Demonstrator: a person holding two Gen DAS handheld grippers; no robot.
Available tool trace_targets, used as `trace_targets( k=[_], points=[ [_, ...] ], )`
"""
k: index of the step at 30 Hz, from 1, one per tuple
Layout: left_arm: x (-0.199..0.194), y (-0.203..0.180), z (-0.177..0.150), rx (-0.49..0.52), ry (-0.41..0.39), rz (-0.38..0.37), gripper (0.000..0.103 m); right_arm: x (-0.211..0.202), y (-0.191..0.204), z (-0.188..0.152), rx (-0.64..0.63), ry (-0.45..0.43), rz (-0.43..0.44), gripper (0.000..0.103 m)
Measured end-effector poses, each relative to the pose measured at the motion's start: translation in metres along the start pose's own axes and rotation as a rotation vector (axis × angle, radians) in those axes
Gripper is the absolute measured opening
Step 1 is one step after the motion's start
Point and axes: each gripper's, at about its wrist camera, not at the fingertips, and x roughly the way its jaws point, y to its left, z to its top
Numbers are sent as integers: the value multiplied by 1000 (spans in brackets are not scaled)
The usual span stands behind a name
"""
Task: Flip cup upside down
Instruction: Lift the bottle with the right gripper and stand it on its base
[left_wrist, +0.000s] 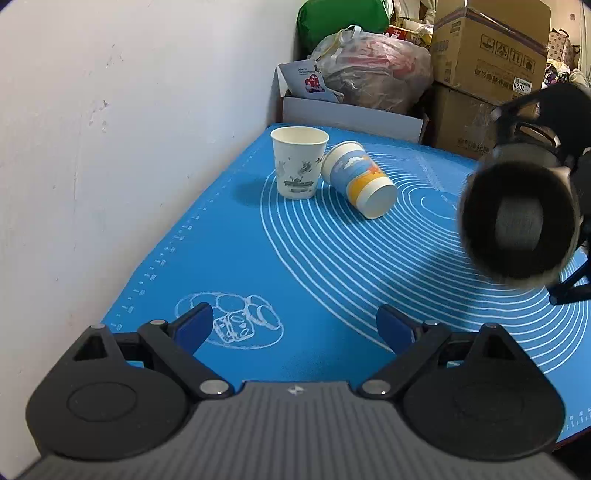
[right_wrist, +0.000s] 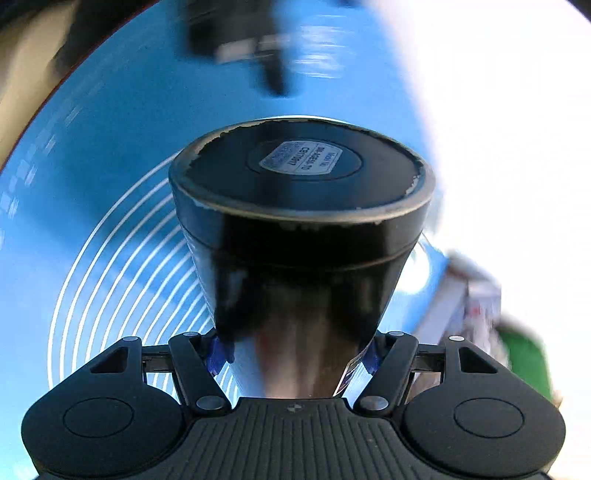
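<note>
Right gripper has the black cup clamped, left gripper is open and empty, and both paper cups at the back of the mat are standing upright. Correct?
Not quite. Only the white paper cup stands upright; the blue-and-yellow paper cup lies tipped on its side against it, as the left wrist view shows. The rest holds: the right gripper clamps the black cup, and the left gripper is open and empty.

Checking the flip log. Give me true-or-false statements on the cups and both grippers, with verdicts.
1. The right gripper is shut on the black cup. True.
2. The left gripper holds a paper cup. False: it is open and holds nothing.
3. The white paper cup lies on its side. False: it stands upright, mouth up.
4. The blue paper cup lies tipped over on the blue mat. True.
</note>
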Motion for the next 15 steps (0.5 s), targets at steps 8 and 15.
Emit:
trace_targets(
  k=[8, 15],
  points=[
    [-4, -18, 9, 29, -18, -21, 94, -20, -50, -66, 716, -160, 40, 65],
    [-4, -35, 18, 59, -33, -36, 94, -23, -35, -116, 1206, -271, 42, 65]
  ],
)
